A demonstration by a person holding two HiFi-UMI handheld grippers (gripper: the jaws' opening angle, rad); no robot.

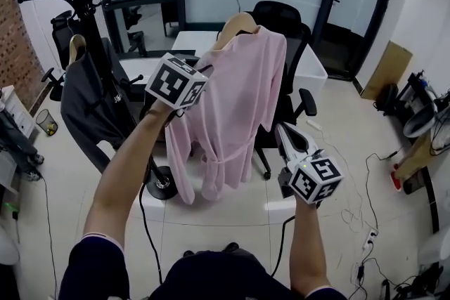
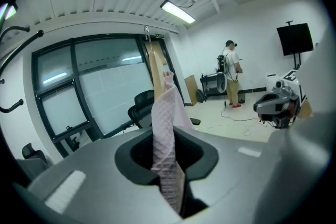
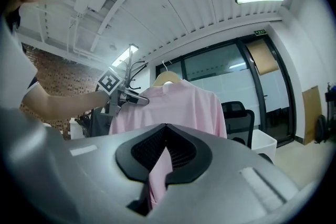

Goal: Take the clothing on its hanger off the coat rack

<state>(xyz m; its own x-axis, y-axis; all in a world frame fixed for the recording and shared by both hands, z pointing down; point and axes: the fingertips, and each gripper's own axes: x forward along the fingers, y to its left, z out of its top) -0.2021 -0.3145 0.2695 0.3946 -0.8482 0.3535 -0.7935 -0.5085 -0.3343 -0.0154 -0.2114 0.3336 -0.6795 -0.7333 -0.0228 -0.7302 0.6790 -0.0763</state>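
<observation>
A pink garment [image 1: 239, 102] hangs on a wooden hanger [image 1: 238, 24] whose metal hook stands free in the air, away from the black coat rack [image 1: 84, 17]. My left gripper [image 1: 204, 74] is shut on the garment's left shoulder; in the left gripper view pink cloth [image 2: 167, 113] runs up between the jaws [image 2: 170, 186] beside the hanger's wood [image 2: 155, 71]. My right gripper [image 1: 281, 131] is lower, at the garment's right edge. It is shut on a fold of the pink cloth [image 3: 160, 165]. The right gripper view shows the whole garment [image 3: 178, 107] and the left gripper [image 3: 137, 98].
A dark grey garment [image 1: 88, 105] hangs on the coat rack at the left. A black office chair [image 1: 288, 24] and a white table [image 1: 313, 67] stand behind the pink garment. Cables [image 1: 365, 221] lie on the floor at the right. A person [image 2: 232, 73] stands far off.
</observation>
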